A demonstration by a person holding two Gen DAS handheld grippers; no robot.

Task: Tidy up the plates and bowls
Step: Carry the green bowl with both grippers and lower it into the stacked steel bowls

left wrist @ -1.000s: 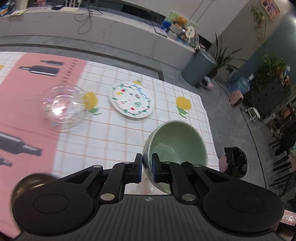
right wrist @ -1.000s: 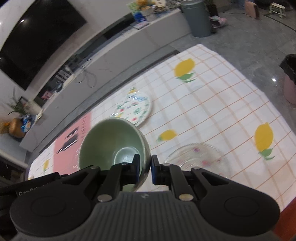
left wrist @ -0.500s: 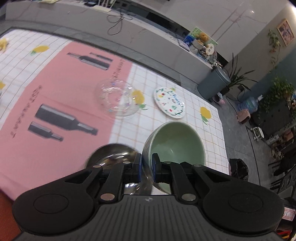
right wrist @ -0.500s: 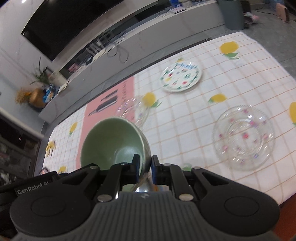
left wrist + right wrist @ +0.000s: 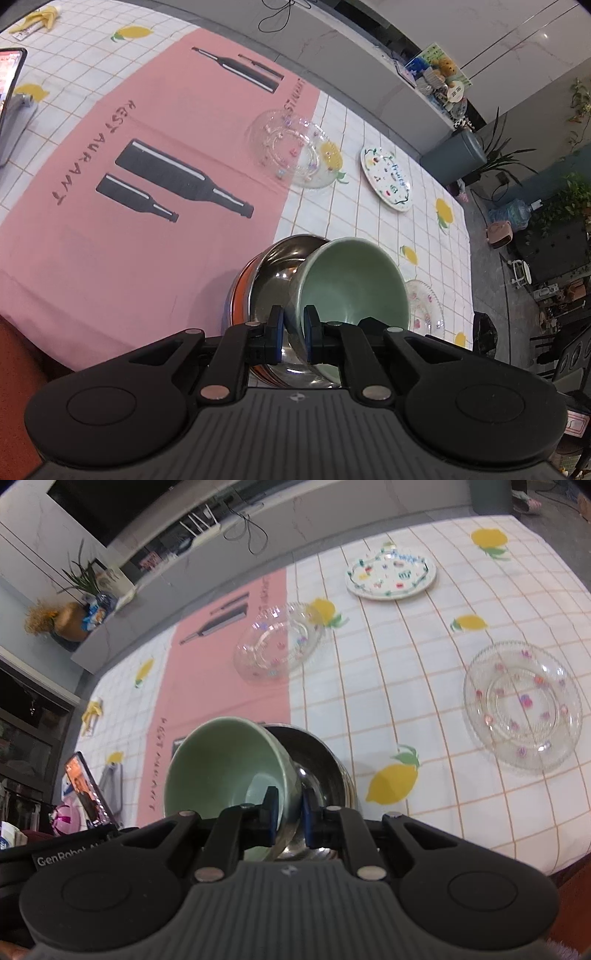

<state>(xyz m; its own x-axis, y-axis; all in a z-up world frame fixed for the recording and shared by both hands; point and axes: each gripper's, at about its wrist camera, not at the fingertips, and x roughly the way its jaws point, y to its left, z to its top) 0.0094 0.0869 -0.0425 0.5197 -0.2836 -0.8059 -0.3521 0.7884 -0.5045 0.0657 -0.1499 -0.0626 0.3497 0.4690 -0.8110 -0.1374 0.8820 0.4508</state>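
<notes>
Left gripper (image 5: 293, 328): my jaws pinch the green bowl's (image 5: 354, 284) rim.
Right gripper (image 5: 288, 812): clamped narrow on the opposite rim.
Green bowl: tilted over the steel bowl (image 5: 273, 273) just ahead of me.
Surface: checked lemon tablecloth (image 5: 424, 686) with a pink panel (bottle prints).
Beyond: glass bowl (image 5: 277, 646), painted plate (image 5: 391, 574).
Right of my jaws: glass plate (image 5: 522, 705).
Room: grey bin (image 5: 454, 160), plants.

Green bowl (image 5: 351, 284): near rim hidden behind left gripper (image 5: 293, 334) fingers. Steel bowl (image 5: 275, 280) beyond tool: largely covered by green bowl; contact between them not discernible. Glass plate (image 5: 424, 306) right of tool: mostly occluded.
</notes>
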